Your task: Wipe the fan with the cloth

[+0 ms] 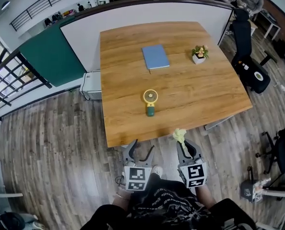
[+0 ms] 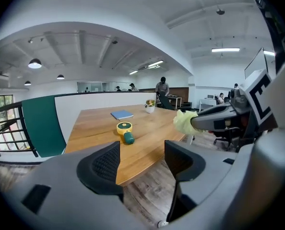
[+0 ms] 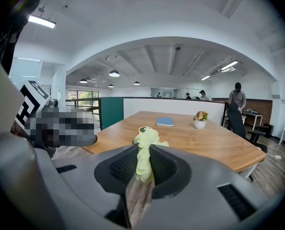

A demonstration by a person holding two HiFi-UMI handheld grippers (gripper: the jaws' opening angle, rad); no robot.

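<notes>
Nearby, just short of the bench (image 1: 205,90) edge, the left claw (image 1: 143,146) stands wide apart and empty, while the right claw (image 1: 184,147) is clamped on the yellow cloth (image 1: 180,136). Farther out, the fan (image 1: 150,101) lies mid-bench; beyond it sit a blue notebook (image 1: 155,56) and a potted plant (image 1: 199,54).

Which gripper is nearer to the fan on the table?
Left, narrowly. The left gripper, open and empty, sits short of the table straight in front of the fan; the right gripper, shut on the cloth, is equally short but off to its right.
</notes>
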